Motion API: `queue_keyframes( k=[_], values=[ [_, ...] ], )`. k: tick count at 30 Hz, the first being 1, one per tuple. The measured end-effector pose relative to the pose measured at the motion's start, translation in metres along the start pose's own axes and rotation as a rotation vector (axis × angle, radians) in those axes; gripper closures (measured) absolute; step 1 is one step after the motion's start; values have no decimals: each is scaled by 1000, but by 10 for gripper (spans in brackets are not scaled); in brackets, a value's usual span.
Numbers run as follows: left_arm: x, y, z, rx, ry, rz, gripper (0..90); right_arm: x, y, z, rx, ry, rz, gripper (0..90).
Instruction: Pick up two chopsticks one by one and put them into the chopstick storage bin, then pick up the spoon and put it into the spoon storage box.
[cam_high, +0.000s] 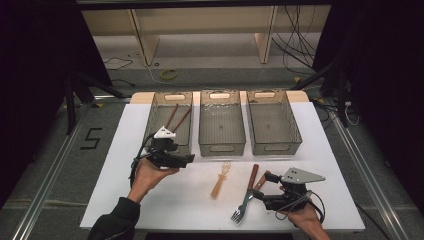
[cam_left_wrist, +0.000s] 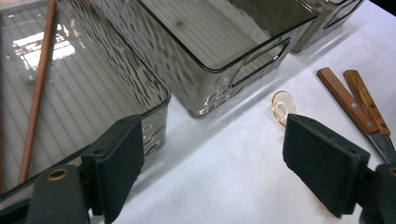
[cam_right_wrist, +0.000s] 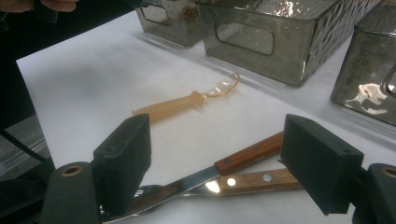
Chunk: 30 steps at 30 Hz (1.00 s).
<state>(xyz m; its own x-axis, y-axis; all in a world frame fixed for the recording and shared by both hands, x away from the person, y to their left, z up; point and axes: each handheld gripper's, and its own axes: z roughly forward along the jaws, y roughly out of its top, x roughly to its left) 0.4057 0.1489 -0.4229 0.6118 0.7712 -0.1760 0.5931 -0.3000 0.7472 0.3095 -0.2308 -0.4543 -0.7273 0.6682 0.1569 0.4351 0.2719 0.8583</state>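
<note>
Left gripper (cam_high: 172, 150): held in the person's left hand (cam_high: 150, 175) at the near end of the left bin (cam_high: 150, 122), about 9 o'clock on the table; its jaws stand wide apart with nothing between them.
Left gripper's own view: the two black pads frame bare white table (cam_left_wrist: 224, 182); the left bin's near corner sits at 11 o'clock of the left pad, and the rim of the amber spoon's clear bowl (cam_left_wrist: 283, 106) peeks just above the right pad at 1 o'clock.
Chopsticks (cam_high: 176, 117): two reddish-brown sticks lying inside the left bin, at 12 o'clock from the left gripper; one shows as a long brown rod (cam_left_wrist: 36, 93) in the left gripper view.
Right gripper (cam_high: 265, 192): held in the right hand (cam_high: 307, 220) at about 5 o'clock on the table, jaws spread open, gripping nothing.
Fork and knife (cam_high: 247, 192): crossed on the table, wooden handles toward the bins, just at 9 o'clock of the right gripper; in the right gripper view both handles (cam_right_wrist: 252, 156) lie between and below the open pads, not pressed by them.
Amber spoon (cam_high: 219, 184): lying on the table between the two grippers, well apart from both, at 10 o'clock from the right jaws (cam_right_wrist: 182, 105).
Middle bin (cam_high: 221, 122) and right bin (cam_high: 272, 120): nothing seen inside, at 12 o'clock of the cutlery.
</note>
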Motion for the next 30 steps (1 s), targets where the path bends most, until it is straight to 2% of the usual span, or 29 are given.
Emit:
queue_keyframes(
  k=[4, 10, 15, 23, 30],
  values=[
    [-4, -3, 1, 5, -3, 4, 195, 0, 0, 1, 0, 0, -2, 256],
    [-15, -6, 4, 25, -1, 31, 197, 0, 0, 1, 0, 0, -2, 256],
    [-25, -7, 5, 18, -6, 40, 197, 0, 0, 0, 1, -1, 1, 256],
    [-34, -11, 10, 45, -29, 66, 197, 0, 0, 1, 3, -2, 2, 256],
    [-48, -12, 16, 64, -52, 89, 197, -1, -1, -1, 1, -6, 3, 256]
  ],
)
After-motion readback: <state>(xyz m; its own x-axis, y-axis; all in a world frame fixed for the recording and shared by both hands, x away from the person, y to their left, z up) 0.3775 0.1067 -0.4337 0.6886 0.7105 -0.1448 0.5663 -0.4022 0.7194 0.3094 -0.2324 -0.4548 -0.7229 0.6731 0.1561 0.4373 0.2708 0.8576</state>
